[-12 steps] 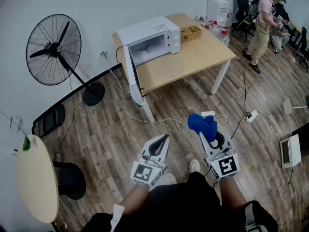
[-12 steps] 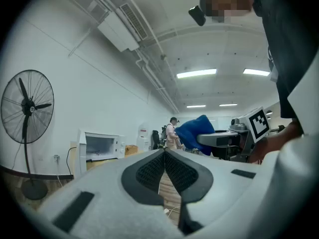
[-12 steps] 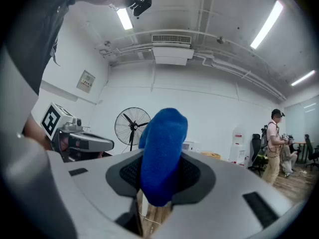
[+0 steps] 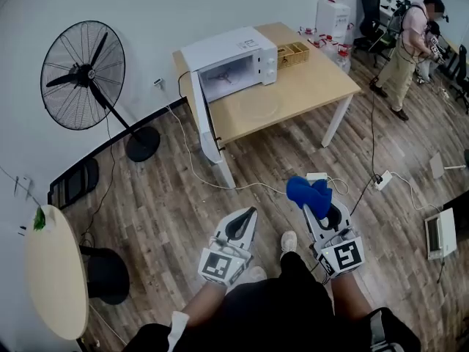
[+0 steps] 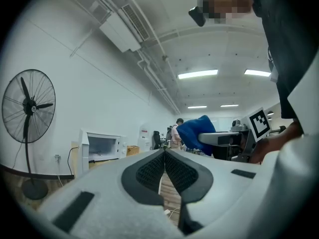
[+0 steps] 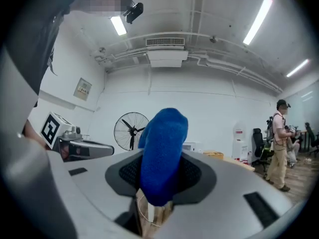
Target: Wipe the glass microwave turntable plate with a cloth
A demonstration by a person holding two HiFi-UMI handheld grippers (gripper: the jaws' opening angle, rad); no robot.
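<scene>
The clear glass turntable plate (image 4: 257,103) lies on the wooden table (image 4: 315,79), in front of a white microwave (image 4: 233,63) whose door (image 4: 202,117) hangs open. I stand on the floor well short of the table. My right gripper (image 4: 315,202) is shut on a blue cloth (image 4: 308,191), which bulges up out of the jaws (image 6: 162,153). My left gripper (image 4: 250,213) is shut with nothing in it, its pads meeting at the tips (image 5: 164,152). The left gripper view also shows the cloth (image 5: 193,133) and the microwave (image 5: 102,146) far off.
A black standing fan (image 4: 84,75) is left of the table. A cable (image 4: 220,185) and a power strip (image 4: 382,177) lie on the wooden floor between me and the table. A round table (image 4: 55,270) is at the near left. A person (image 4: 410,46) stands at the far right.
Both grippers have barely shifted, the cloth still held. My foot has moved forward a little. The person at the far right has stepped further right.
</scene>
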